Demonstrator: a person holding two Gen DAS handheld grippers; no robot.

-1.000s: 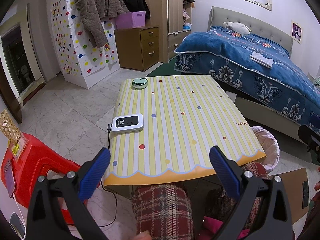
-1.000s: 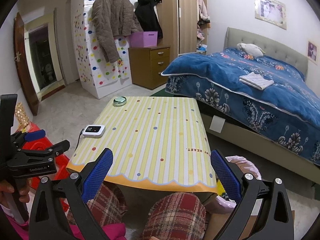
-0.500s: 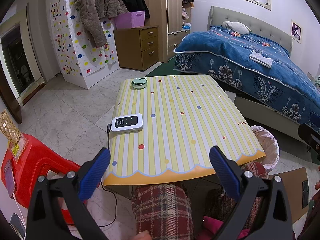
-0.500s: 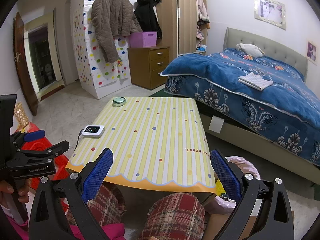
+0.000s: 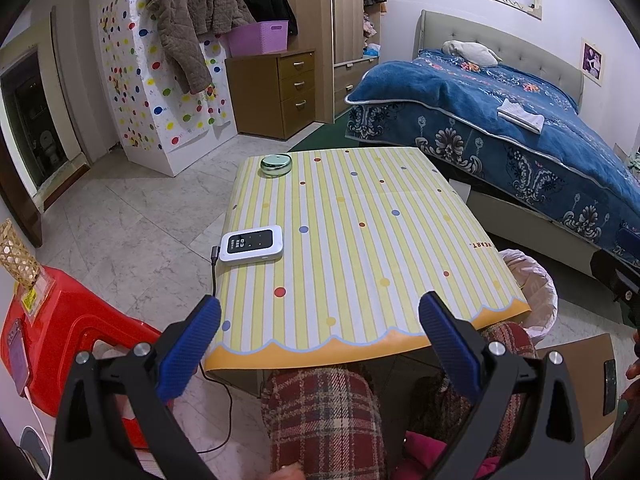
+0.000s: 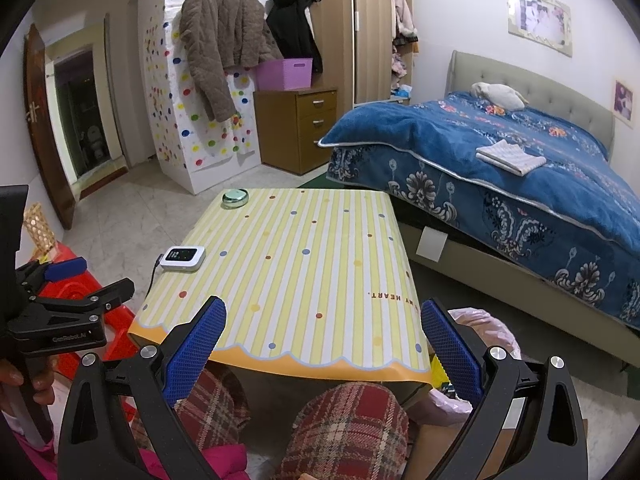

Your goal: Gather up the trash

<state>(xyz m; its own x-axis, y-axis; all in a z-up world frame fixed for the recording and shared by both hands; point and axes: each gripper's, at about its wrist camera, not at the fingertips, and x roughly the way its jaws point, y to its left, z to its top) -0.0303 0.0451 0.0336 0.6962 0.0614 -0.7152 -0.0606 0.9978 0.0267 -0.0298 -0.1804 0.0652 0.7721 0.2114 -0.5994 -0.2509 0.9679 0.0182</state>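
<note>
Yellow and white stripes with little dots cover the tabletop (image 5: 360,240). A white device (image 5: 252,245) with a dark screen lies near its left edge, and a black cable (image 5: 214,276) runs from it down to the floor. A round green tin (image 5: 276,163) sits at the far left corner. No trash shows on the tabletop.

The trash bin (image 5: 532,292) stands on the floor just beside the right side of the tabletop. It has a pale pink bag in it. In the right wrist view, the bin (image 6: 484,332) shows behind the right finger, with something yellow at its near edge. I cannot tell what that is.

The left gripper (image 5: 320,338) is held above the near edge of the tabletop. Its blue fingers (image 5: 188,354) are spread wide apart and hold nothing. The right gripper (image 6: 322,344) is the same, with blue fingers (image 6: 450,350) spread wide and nothing between them. In the right wrist view a hand (image 6: 24,384) holds the left gripper off to the left side.

A person's knees in red plaid pants (image 5: 324,416) sit under the near edge. A red stool (image 5: 60,328) stands on the floor to the left. A bed (image 5: 500,120) with a blue blanket is to the right, with a folded white cloth (image 5: 520,114) on it. A brown coat (image 5: 184,12) hangs at the back, by a purple basket (image 5: 260,36) on a brown drawer unit (image 5: 288,88).
</note>
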